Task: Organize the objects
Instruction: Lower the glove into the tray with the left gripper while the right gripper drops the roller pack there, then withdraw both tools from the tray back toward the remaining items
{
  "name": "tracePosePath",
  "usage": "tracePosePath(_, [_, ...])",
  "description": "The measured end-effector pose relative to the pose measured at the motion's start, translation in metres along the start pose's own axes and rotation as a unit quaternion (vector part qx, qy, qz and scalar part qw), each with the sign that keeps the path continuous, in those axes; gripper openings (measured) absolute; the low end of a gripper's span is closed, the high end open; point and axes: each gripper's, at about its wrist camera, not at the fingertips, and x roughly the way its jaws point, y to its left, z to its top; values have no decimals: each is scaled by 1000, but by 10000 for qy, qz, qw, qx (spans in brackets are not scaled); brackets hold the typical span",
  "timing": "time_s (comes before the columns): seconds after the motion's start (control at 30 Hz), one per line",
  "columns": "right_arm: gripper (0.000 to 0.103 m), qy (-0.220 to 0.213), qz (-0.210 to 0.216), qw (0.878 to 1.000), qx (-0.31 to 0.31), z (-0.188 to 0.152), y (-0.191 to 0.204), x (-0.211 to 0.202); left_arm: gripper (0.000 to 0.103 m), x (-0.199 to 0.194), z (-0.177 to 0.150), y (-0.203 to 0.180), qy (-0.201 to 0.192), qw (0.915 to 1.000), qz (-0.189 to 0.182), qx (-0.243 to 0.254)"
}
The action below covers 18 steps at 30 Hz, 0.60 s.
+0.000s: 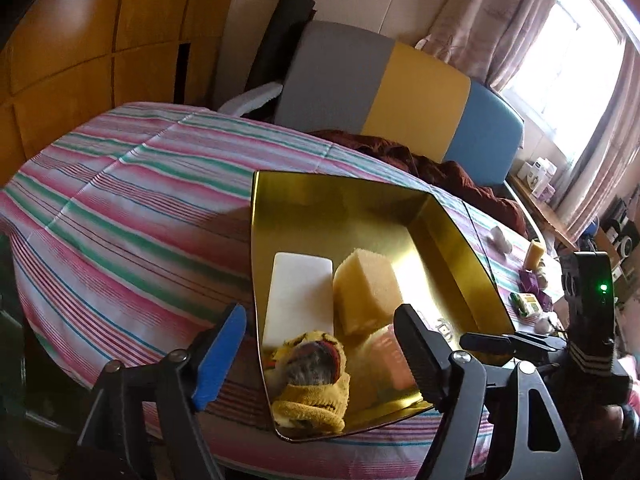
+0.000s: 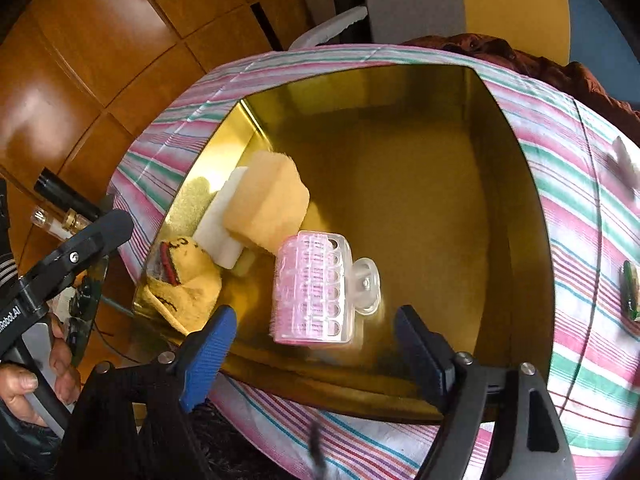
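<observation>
Striped pink, green and white cloth (image 1: pixel 120 184) covers the table, where a gold tray (image 2: pixel 516 216) holds a yellow sponge (image 2: pixel 266 200), a white block (image 1: pixel 298 296), a yellow knitted toy (image 1: pixel 310 384) at its near-left corner and a pink hair roller in a clear clip (image 2: pixel 316 288). Both grippers stand wide and empty, the left gripper (image 1: pixel 320 356) above the toy, the right gripper (image 2: pixel 316 356) just short of the roller. Partial lettering, "Robot.AI", shows on the left gripper's handle, held in a hand (image 2: pixel 28 384).
</observation>
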Motion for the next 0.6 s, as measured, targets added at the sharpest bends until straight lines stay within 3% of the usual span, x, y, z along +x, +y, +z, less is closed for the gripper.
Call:
tracePosePath(0.23, [83,-337,-129,9993,-28,3,-3,-22,82,-8,4,-18,-200,9993,142,283])
tracePosePath(0.37, [84,-834,-574,9949,-18,-3,-12,-56,87,-15,5,-34,-434,9967,321,599])
tracePosePath(0.43, [84,-1105,-823,9905,-34,-6,-16,-73,95,-16,5,-41,-514,9952,376,737])
tracePosePath(0.53, [84,-1835,-1419,9725,-211,-10,-12,-104,99,-17,5,-55,-614,9931,413,908])
tracePosePath(0.6, [85,-2362,-1824,9538,-344,-17,-12,-125,103,-19,6,-63,-670,9922,379,985])
